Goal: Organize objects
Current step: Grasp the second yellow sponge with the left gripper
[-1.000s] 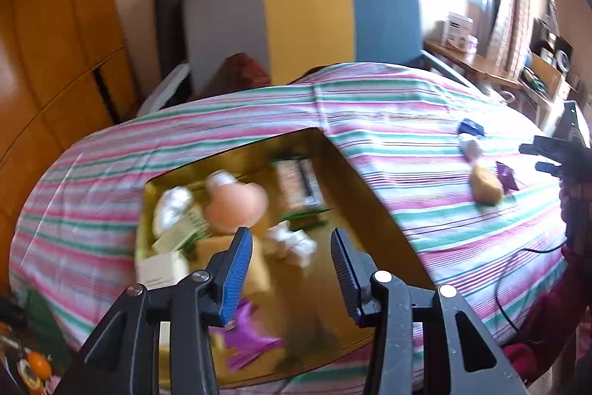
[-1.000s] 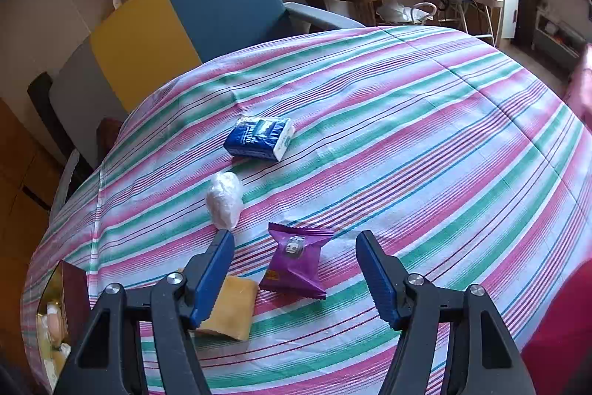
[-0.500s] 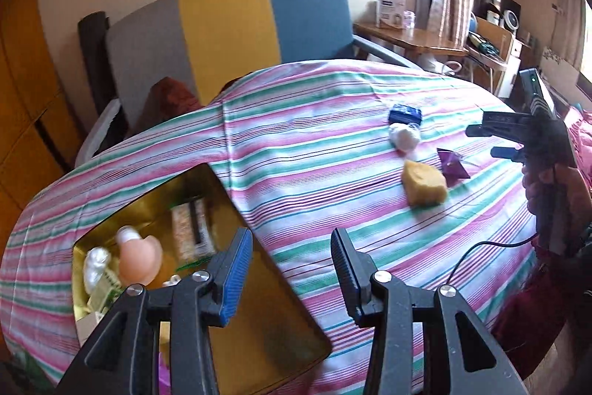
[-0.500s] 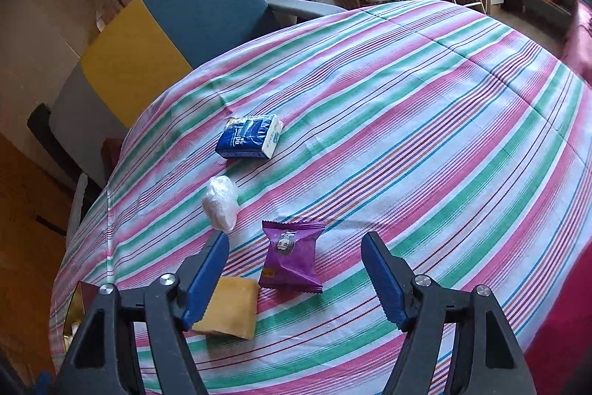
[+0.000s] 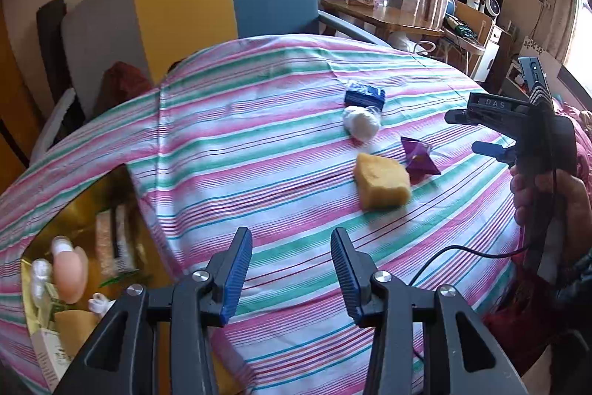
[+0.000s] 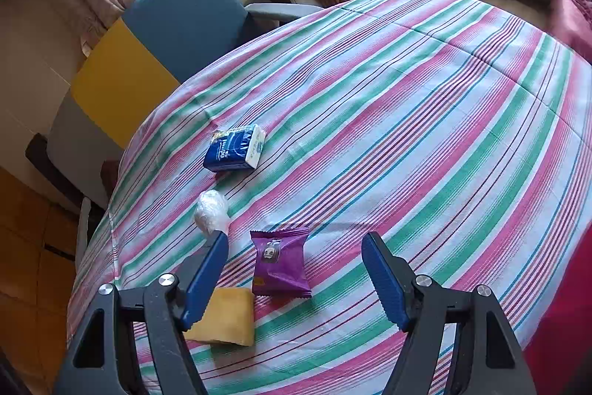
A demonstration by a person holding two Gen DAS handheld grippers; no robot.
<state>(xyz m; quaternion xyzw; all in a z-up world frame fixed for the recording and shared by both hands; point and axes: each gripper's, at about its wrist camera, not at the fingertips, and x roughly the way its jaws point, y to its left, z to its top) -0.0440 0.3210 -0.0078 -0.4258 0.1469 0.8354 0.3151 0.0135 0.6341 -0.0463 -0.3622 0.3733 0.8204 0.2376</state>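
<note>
Gold tin (image 5: 146, 239) sits at the far left of the left wrist view, sunk in the striped tablecloth (image 5: 259, 143) that covers the surface. Inside it lie a peach-coloured rounded object (image 5: 70, 269), a barcoded packet (image 5: 114, 239), some white wrapped bits and a pale carton; their print is too blurred to read. The left gripper (image 5: 292, 273) hovers over bare cloth just right of the tin, its jaws apart and holding nothing.

Further right on the cloth, four things lie loose in a cluster. A yellow sponge (image 5: 381, 180) is nearest, with a purple snack packet (image 5: 420, 158) touching its right side. Beyond them rests a white plastic-wrapped ball (image 5: 360, 123), and just behind that a blue tissue pack (image 5: 364, 96).

At the right edge, the right gripper (image 5: 477, 132) is held in a hand (image 5: 551, 202); its body bears the letters "DAS".

In the right wrist view, the sponge (image 6: 225, 317) lies partly under the left finger, the wrapped ball (image 6: 211, 211) just past that fingertip. The purple packet (image 6: 279, 261) lies between the fingers, nearer the left one, with a small emblem on its face. The tissue pack (image 6: 235, 147) further off shows white lettering that cannot be made out. The right gripper (image 6: 296, 273) has its jaws wide apart, gripping nothing.
</note>
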